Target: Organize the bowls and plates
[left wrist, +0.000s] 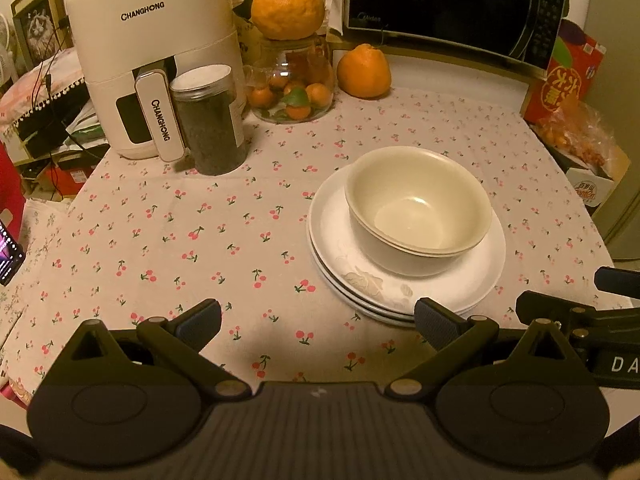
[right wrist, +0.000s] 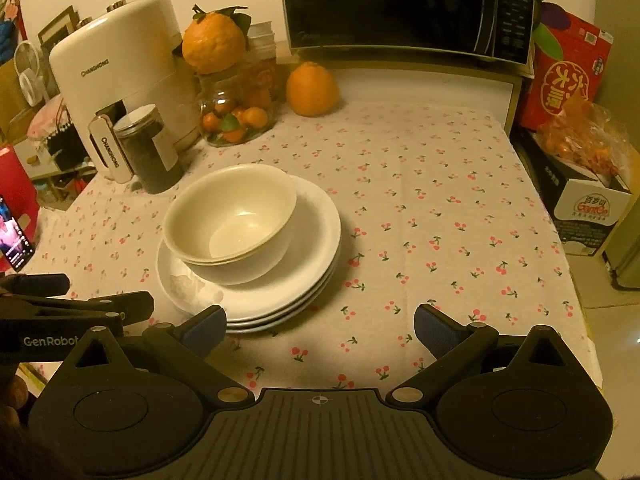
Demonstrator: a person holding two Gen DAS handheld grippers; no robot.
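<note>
Two nested cream bowls [left wrist: 418,208] [right wrist: 230,222] sit on a stack of three white plates [left wrist: 472,284] [right wrist: 316,248] on the cherry-print tablecloth. My left gripper [left wrist: 318,322] is open and empty, held just in front of and to the left of the stack, its right finger close to the plates' front rim. My right gripper [right wrist: 320,326] is also open and empty, in front of and to the right of the stack, its left finger near the plates' front edge. Each gripper shows at the edge of the other's view.
At the back stand a white air fryer [left wrist: 148,52], a dark jar [left wrist: 210,120], a glass jar of small oranges [left wrist: 294,88], large oranges [left wrist: 364,72] and a microwave [left wrist: 452,4]. Boxes and bagged fruit [right wrist: 576,136] flank the right edge. Bare tablecloth [right wrist: 440,220] lies right of the stack.
</note>
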